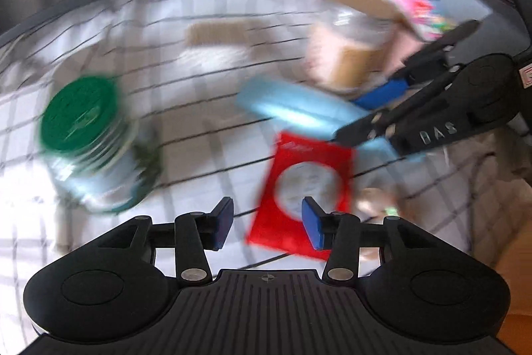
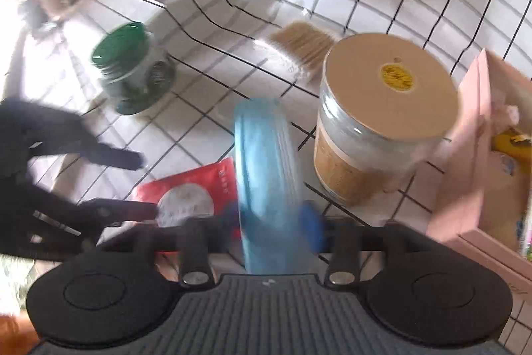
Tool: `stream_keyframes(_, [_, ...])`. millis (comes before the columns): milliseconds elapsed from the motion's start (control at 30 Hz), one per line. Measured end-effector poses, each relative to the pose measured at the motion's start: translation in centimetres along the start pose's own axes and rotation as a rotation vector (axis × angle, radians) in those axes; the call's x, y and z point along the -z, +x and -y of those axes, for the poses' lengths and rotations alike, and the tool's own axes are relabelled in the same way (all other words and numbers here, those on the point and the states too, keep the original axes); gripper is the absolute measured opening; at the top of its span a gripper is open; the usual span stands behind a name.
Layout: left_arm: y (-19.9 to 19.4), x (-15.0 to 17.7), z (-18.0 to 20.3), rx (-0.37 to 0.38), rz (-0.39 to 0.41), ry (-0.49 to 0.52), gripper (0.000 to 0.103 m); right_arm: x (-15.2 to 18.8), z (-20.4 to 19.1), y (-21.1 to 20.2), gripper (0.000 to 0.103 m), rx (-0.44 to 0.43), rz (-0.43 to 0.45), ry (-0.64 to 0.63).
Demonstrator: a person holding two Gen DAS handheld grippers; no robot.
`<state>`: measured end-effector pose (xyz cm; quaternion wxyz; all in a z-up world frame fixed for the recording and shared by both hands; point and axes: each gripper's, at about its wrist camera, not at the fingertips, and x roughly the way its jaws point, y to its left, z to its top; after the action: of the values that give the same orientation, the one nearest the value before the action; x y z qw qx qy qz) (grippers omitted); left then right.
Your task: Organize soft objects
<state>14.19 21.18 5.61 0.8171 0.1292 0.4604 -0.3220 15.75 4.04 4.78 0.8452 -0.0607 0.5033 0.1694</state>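
My right gripper is shut on a stack of light blue face masks and holds it above the checked cloth. It also shows in the left wrist view, with the blue masks in its jaws. A red packet with a round window lies on the cloth under the masks; it also shows in the right wrist view. My left gripper is open and empty, just in front of the red packet. Both views are blurred.
A green-lidded jar stands at the left. A tan-lidded jar stands right of the masks. A pink box with items is at the far right. A bundle of cotton swabs lies behind.
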Motion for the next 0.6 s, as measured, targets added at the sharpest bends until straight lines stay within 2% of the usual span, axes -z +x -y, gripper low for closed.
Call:
stream_keyframes(33, [0.2, -0.3, 0.6, 0.022, -0.005, 0.041, 0.050, 0.4, 0.1, -0.7, 0.075, 0.007, 0.023, -0.019])
stream_keyframes(133, [1.8, -1.1, 2.5, 0.029, -0.056, 0.140, 0.050, 1.5, 0.6, -1.7, 0.076, 0.021, 0.035, -0.061])
stream_keyframes(200, [2.3, -1.5, 3.5, 0.014, -0.057, 0.187, 0.054, 1.9, 1.2, -1.6, 0.077, 0.019, 0.016, -0.048])
stream_keyframes(300, [2.4, -1.9, 3.9, -0.027, -0.055, 0.204, 0.054, 2.6, 2.2, -0.9, 0.080, 0.003, -0.028, -0.011])
stream_keyframes(400, [2.6, -1.9, 2.8, -0.074, -0.041, 0.159, 0.056, 3.2, 2.5, -0.4, 0.087, -0.007, -0.038, 0.012])
stream_keyframes(500, [2.6, -1.8, 1.2, -0.109, -0.033, 0.065, 0.057, 3.3, 2.3, -0.1, 0.094, -0.010, -0.045, 0.011])
stream_keyframes(567, [2.7, -1.7, 0.5, -0.108, -0.030, 0.015, 0.057, 3.4, 2.0, 0.1, 0.102, -0.015, -0.058, -0.007])
stream_keyframes(600, [2.7, -1.7, 0.1, -0.096, -0.028, -0.007, 0.055, 3.4, 1.8, 0.2, 0.103, -0.010, -0.063, -0.020])
